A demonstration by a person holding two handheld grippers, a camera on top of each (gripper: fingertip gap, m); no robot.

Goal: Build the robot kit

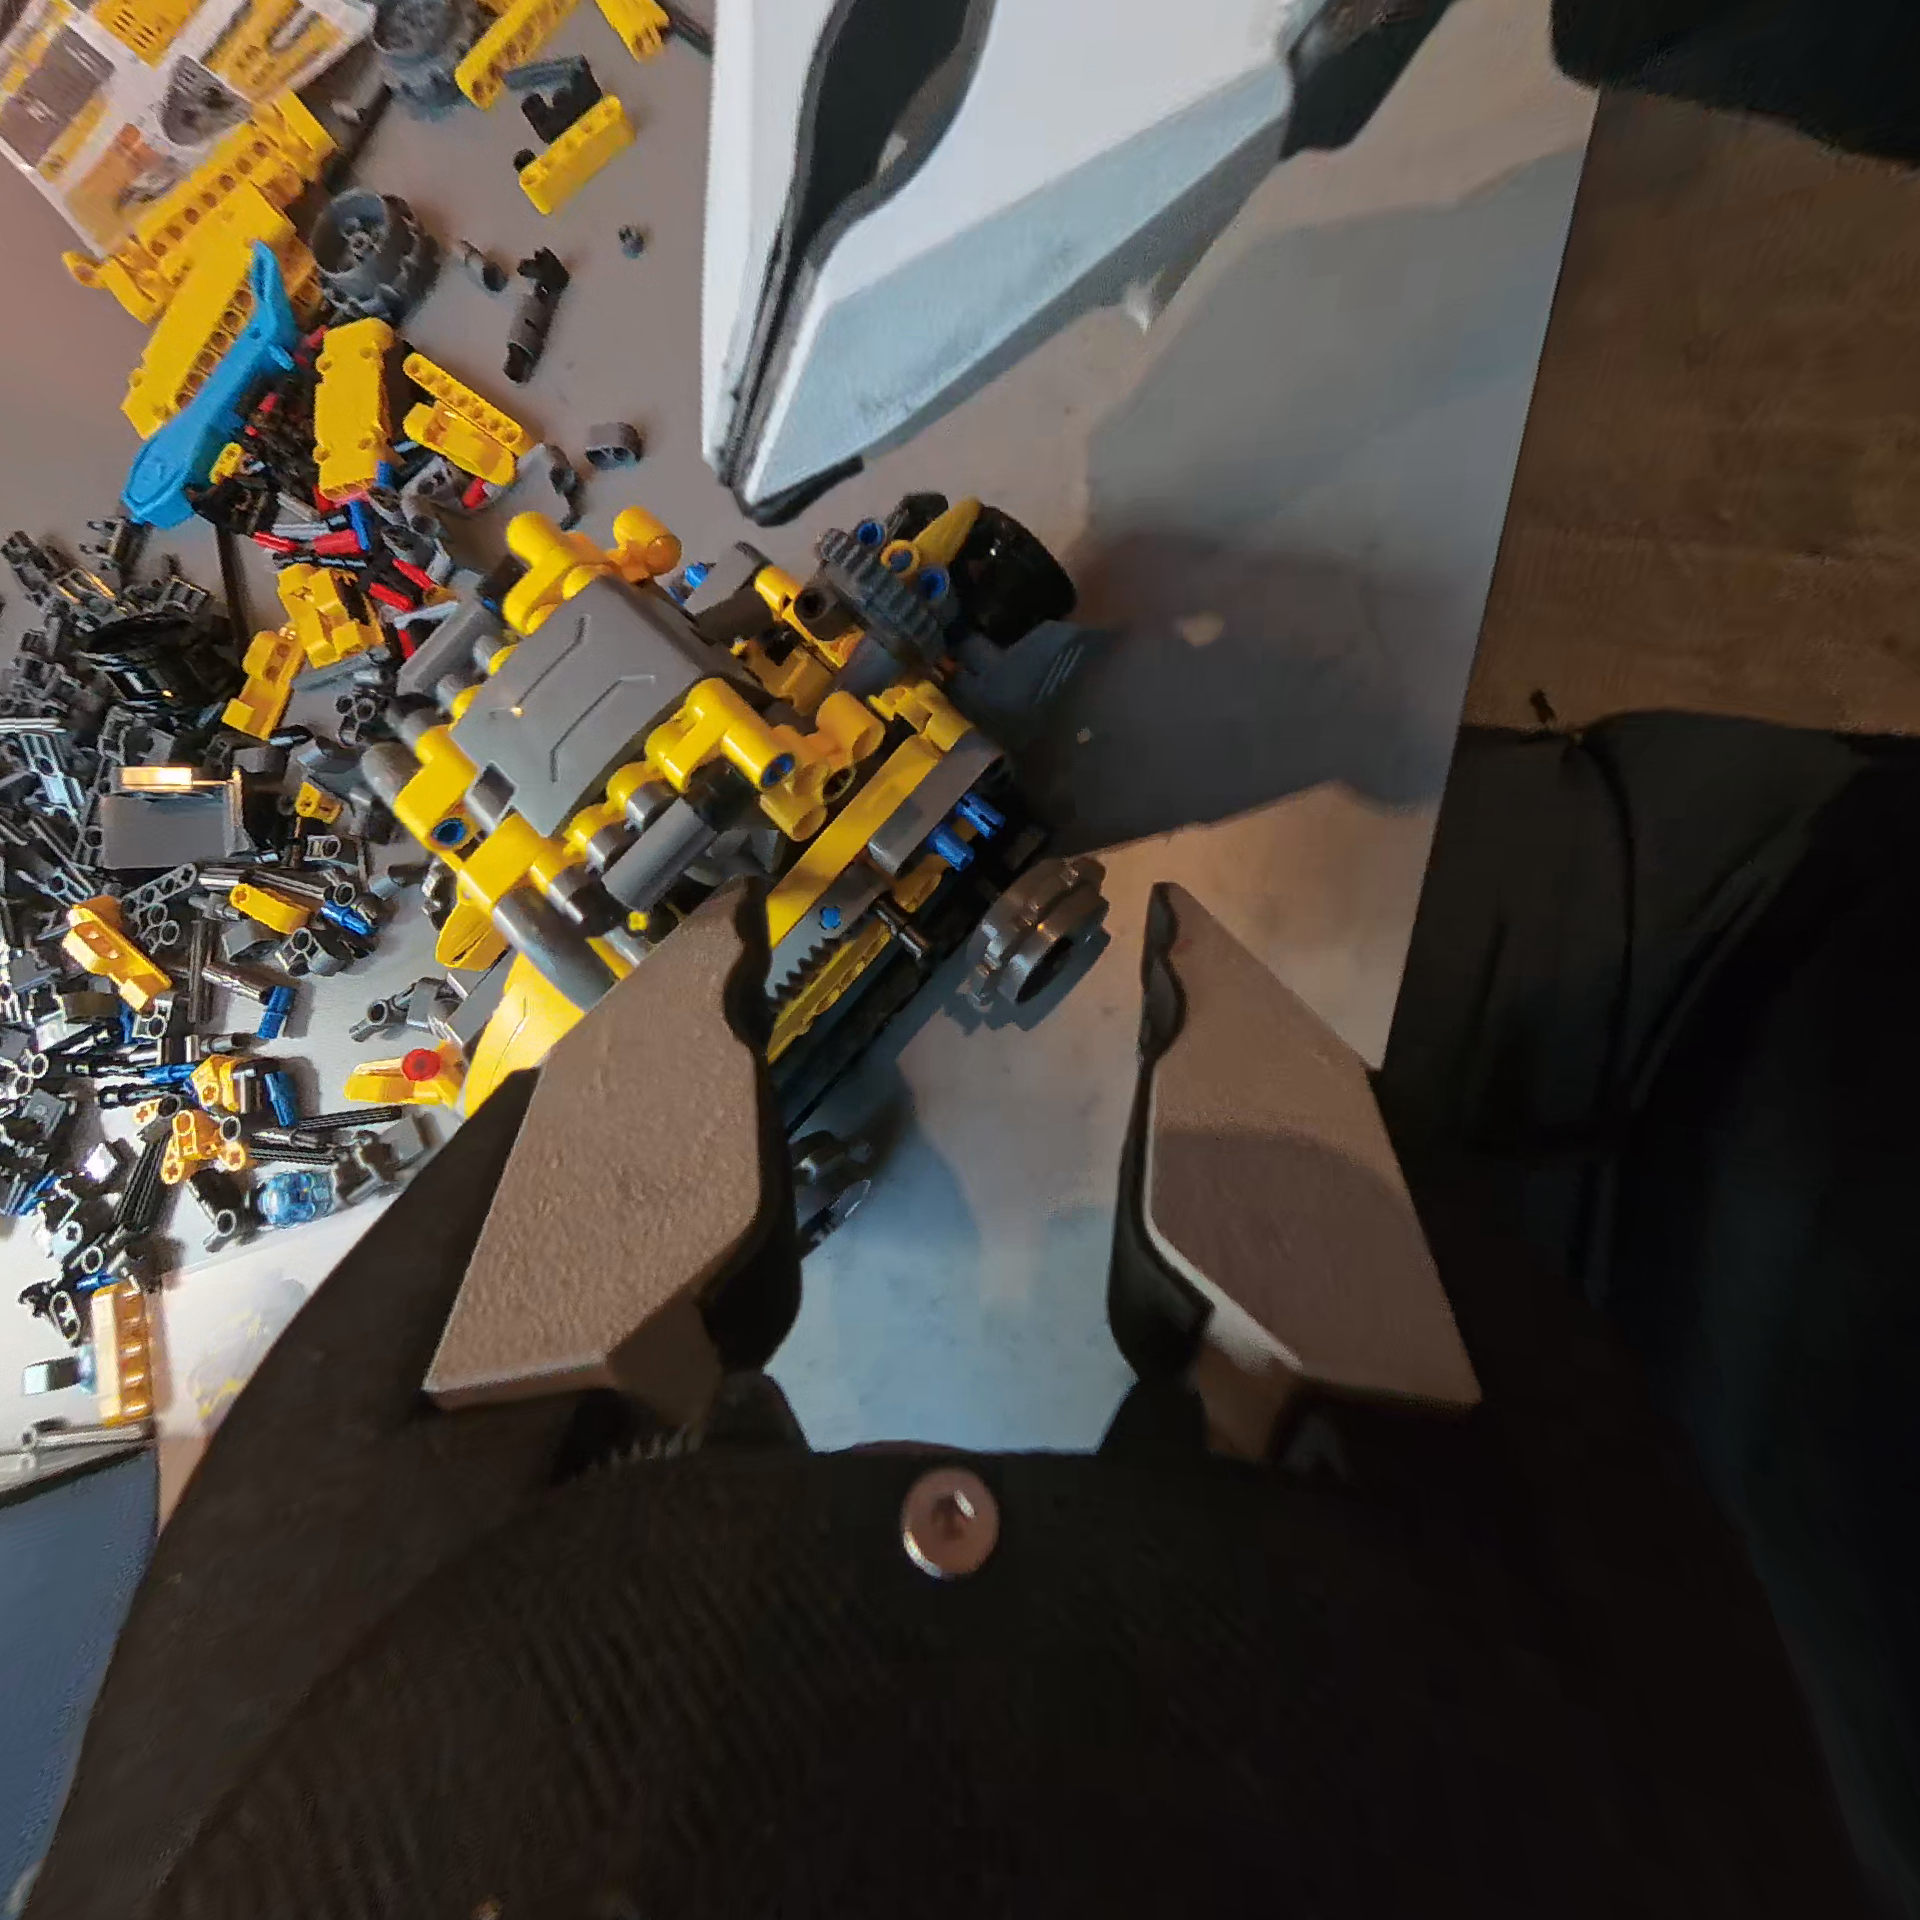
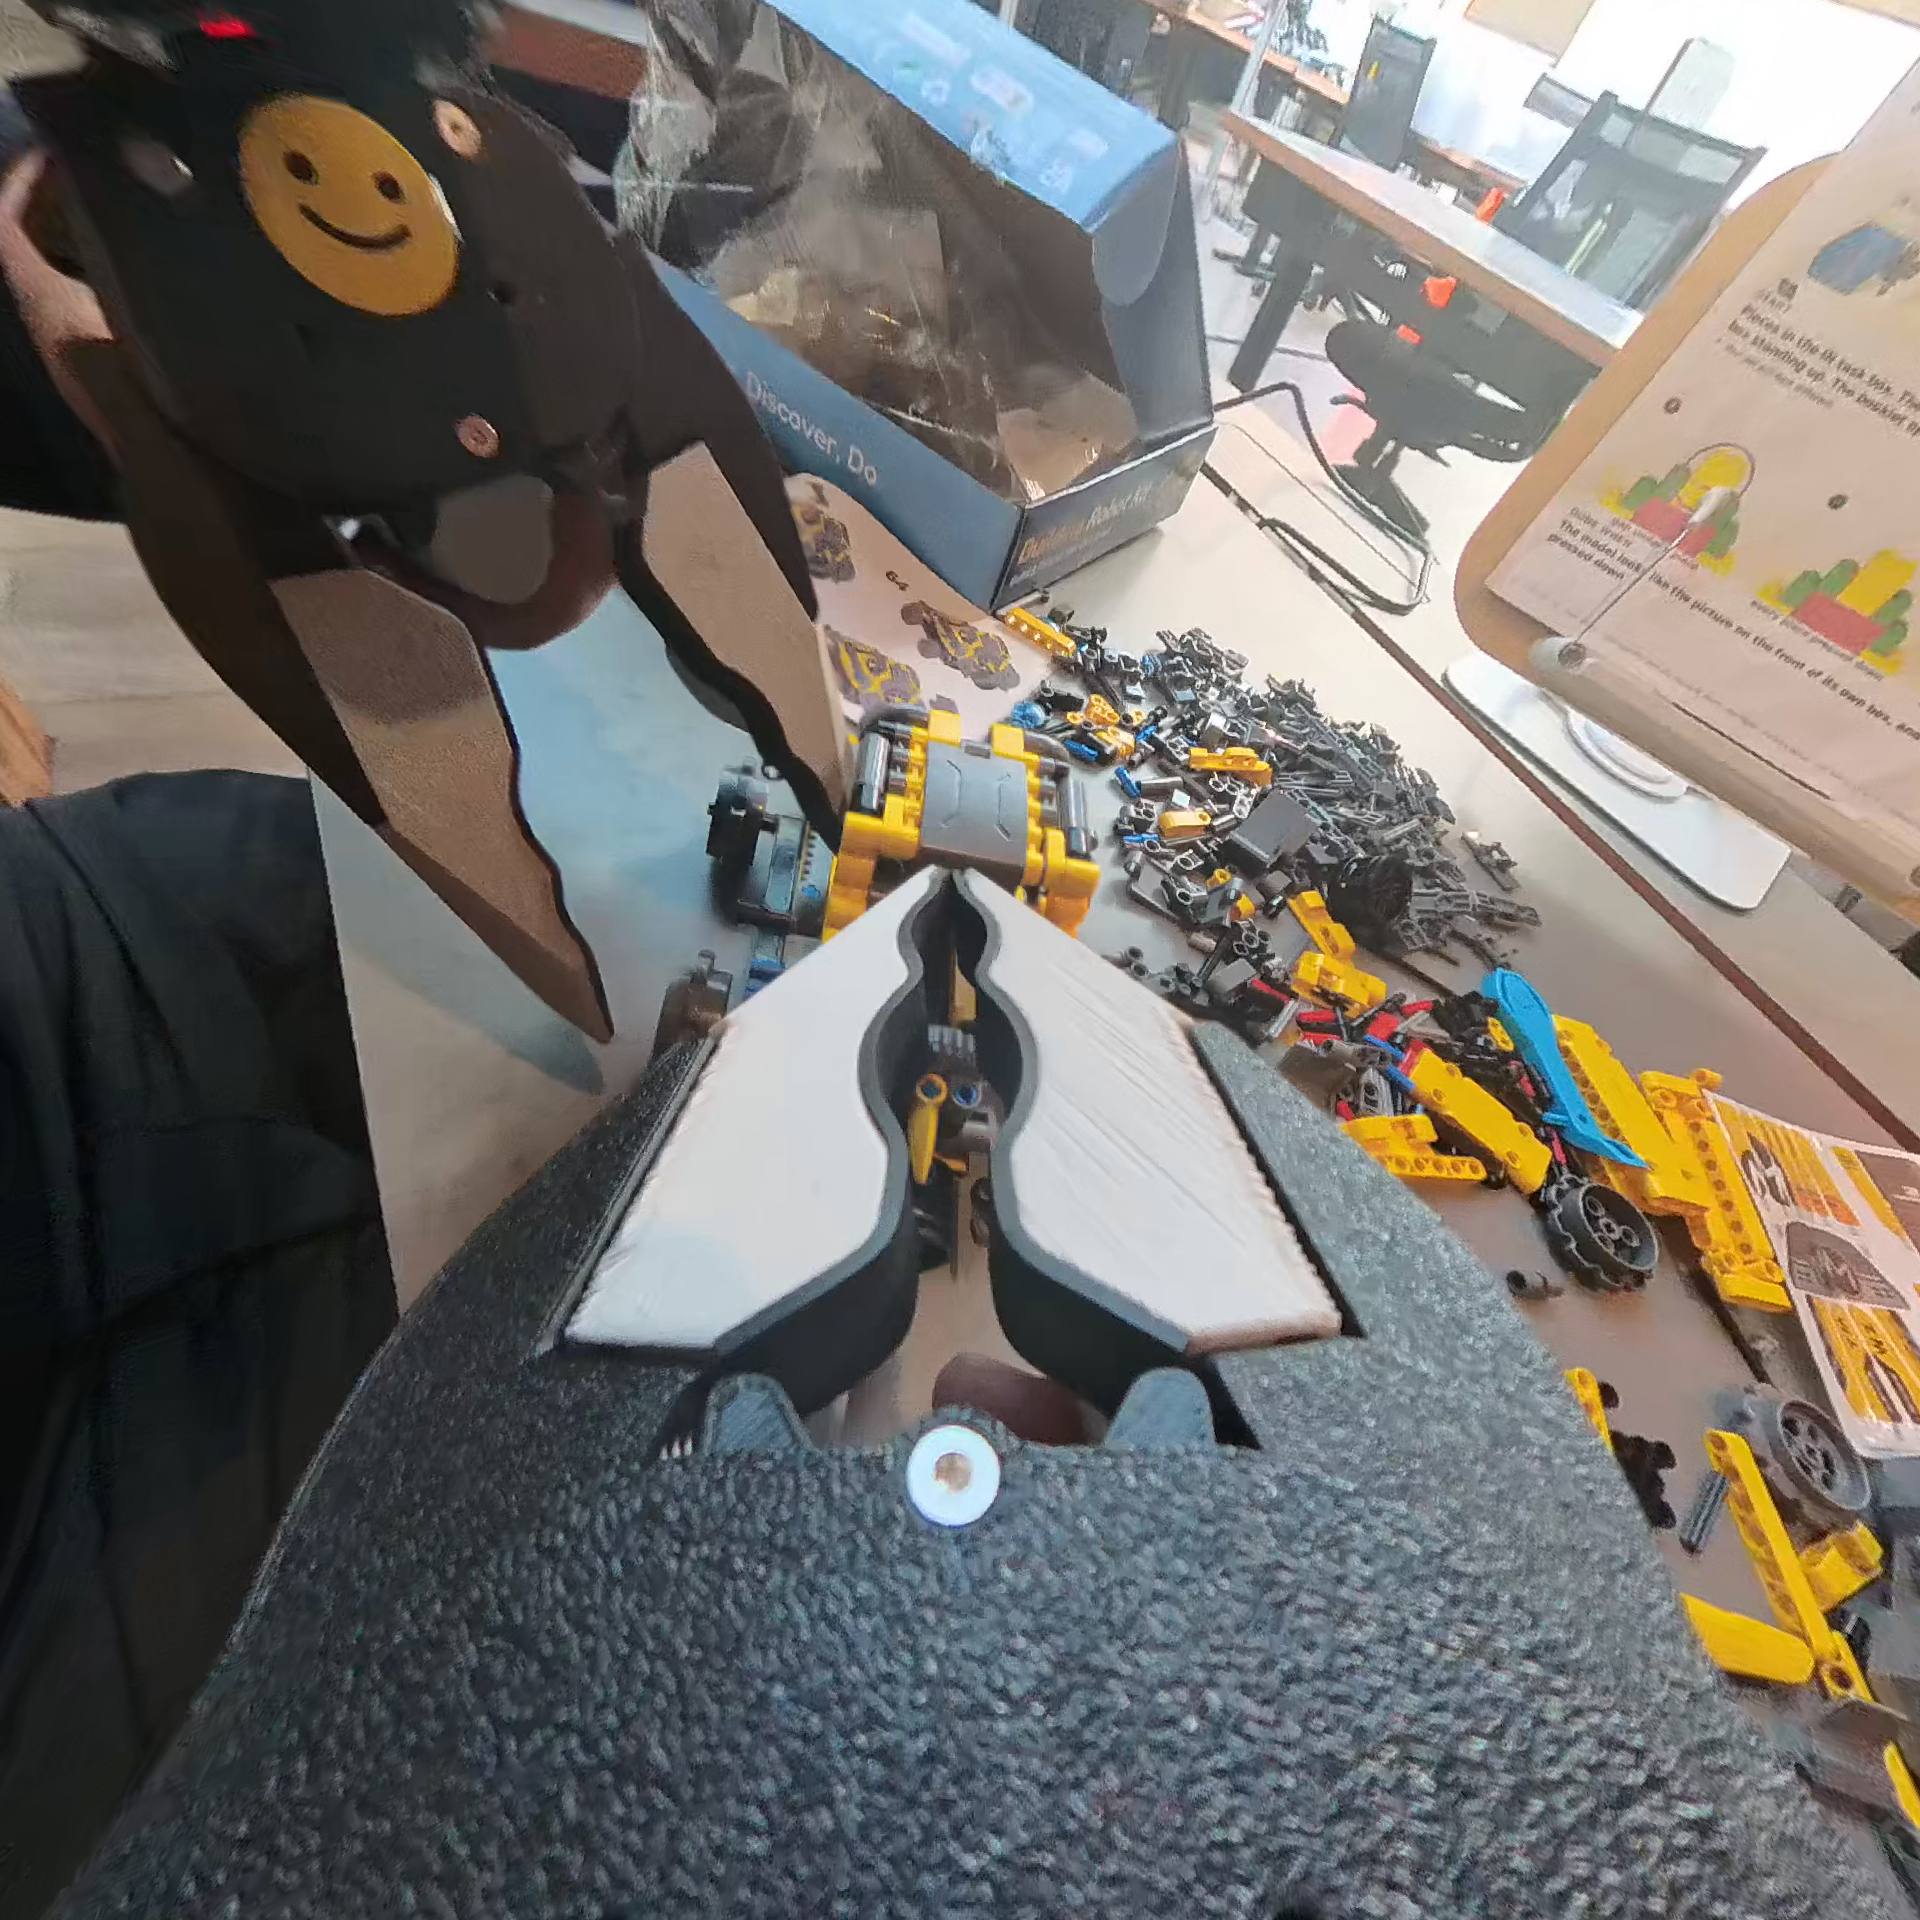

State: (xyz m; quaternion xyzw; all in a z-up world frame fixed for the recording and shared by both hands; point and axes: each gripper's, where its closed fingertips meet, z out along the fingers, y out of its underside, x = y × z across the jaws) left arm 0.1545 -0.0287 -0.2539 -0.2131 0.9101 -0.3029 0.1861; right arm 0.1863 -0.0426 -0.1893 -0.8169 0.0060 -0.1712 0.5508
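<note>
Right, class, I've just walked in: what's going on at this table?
A person works two handheld tongs over a half-built yellow and grey brick vehicle on the table. The left tongs stand open, one finger against the model's side near a grey wheel hub. The right tongs are closed, tips just above the model. Loose parts lie beside it.

Grey table point(image 1: 1299, 436), half-built yellow model point(image 1: 686, 748), loose bricks point(image 1: 156, 831), blue box point(image 2: 997, 343), booklet point(image 2: 1839, 1268)

Both looking down close on the yellow model point(image 1: 717, 790) point(image 2: 961, 821) from opposite sides, sharing it and nearby loose parts point(image 1: 156, 935) point(image 2: 1299, 831).
</note>
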